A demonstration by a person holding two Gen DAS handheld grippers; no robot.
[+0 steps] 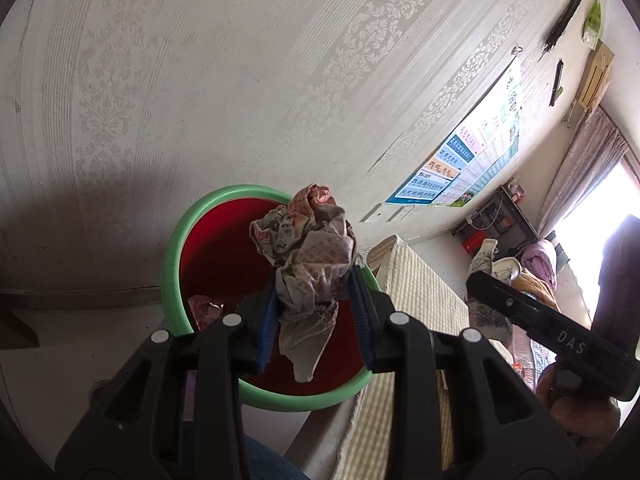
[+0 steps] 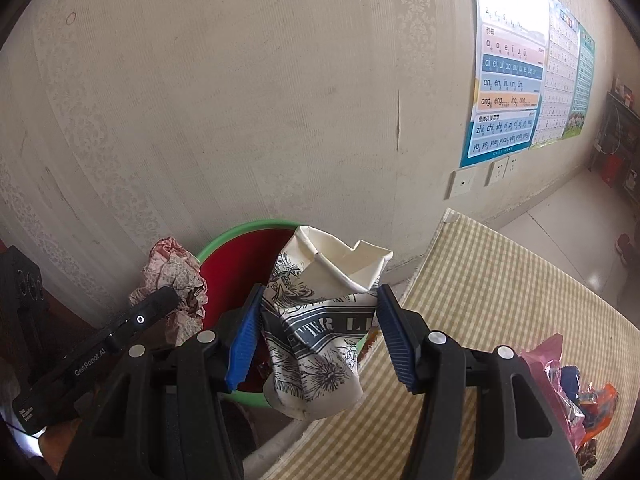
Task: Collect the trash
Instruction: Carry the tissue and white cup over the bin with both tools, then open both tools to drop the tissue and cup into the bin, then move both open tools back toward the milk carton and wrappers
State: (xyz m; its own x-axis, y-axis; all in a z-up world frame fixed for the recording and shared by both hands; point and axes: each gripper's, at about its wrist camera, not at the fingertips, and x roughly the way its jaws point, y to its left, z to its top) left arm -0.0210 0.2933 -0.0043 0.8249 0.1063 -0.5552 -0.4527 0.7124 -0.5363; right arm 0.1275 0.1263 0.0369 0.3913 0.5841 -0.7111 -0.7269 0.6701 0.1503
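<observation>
A pale wall with faded damask wallpaper [image 1: 200, 80] fills the upper part of both views. On it, at the upper right of the right wrist view, hangs a colourful pinyin poster [image 2: 508, 76], with white wall sockets [image 2: 480, 178] below it. A yellow checked cloth [image 2: 500, 280] covers the counter at the lower right, and a heap of pink and orange plastic wrappers [image 2: 572, 384] lies on it near the right edge.

Against the wall stands a round bin with green rim and red inside [image 1: 224, 240], and some pinkish trash lies at its bottom.

The left tool [image 1: 316, 316] is clamped on a crumpled ball of printed paper [image 1: 312, 256], which sticks up between the blue pads [image 1: 266, 328], in the middle of the frame, in front of the bin opening. The right tool [image 2: 316, 332] is clamped on a crushed white paper cup with dark print [image 2: 320, 320], held at the centre of the frame over the right part of the bin rim, beside the counter edge.
</observation>
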